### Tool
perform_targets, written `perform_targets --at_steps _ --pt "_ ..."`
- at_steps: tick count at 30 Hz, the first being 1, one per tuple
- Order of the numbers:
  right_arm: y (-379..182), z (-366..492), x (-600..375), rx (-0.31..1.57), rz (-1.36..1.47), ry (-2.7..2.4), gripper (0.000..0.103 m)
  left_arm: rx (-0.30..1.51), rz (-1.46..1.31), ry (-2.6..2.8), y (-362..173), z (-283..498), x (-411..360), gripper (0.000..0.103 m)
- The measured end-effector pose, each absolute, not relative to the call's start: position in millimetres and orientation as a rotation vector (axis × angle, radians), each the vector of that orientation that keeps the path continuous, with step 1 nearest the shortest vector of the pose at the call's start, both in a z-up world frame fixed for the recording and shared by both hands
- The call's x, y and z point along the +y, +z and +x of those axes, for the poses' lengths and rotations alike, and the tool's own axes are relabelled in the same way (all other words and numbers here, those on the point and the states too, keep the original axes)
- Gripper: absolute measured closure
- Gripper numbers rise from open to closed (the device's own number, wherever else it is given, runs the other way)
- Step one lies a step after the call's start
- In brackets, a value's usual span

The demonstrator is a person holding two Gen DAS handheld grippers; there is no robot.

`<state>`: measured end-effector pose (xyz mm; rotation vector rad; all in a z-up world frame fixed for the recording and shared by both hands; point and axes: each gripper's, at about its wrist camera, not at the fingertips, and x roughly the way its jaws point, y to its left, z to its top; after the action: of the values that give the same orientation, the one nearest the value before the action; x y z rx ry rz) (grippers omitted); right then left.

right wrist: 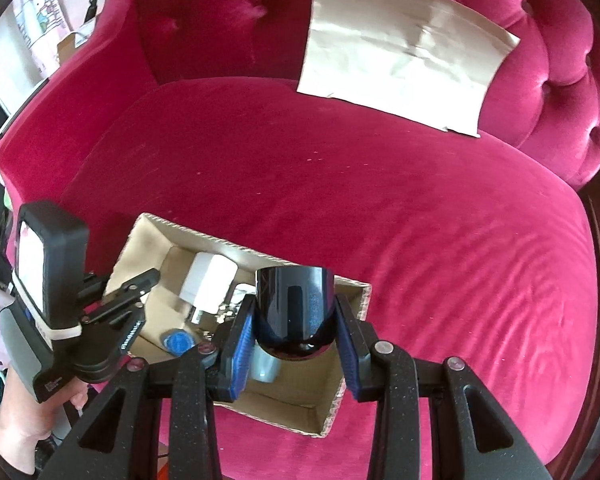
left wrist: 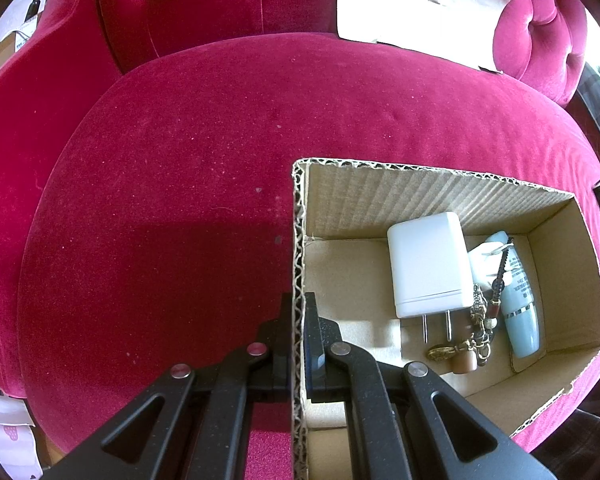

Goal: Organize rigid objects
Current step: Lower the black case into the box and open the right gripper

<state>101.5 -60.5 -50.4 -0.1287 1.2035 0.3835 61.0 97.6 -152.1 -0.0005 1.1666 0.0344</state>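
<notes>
Left claw pinched tight, pointing steeply down; right claw part-open, clamped, also pointing down.

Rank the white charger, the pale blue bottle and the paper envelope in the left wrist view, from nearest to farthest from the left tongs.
1. White charger, inside the cardboard box, just right of the left tongs, which clamp the box wall.
2. Pale blue bottle, by the box's right wall.
3. Paper envelope, against the sofa back.

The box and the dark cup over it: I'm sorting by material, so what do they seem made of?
The box looks like plain brown corrugated cardboard: fluting shows along its cut rim. The dark cup, held in the right gripper, is glossy black with sharp reflections, likely glazed ceramic or hard plastic; which one cannot be told.
</notes>
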Motion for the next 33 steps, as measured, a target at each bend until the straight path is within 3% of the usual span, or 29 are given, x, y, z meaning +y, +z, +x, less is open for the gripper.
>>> perform_targets --at_steps 33 --pt "-90 93 -2 1.282 -0.171 0.500 0.063 1.166 0.001 0.034 -152 62 98 0.100"
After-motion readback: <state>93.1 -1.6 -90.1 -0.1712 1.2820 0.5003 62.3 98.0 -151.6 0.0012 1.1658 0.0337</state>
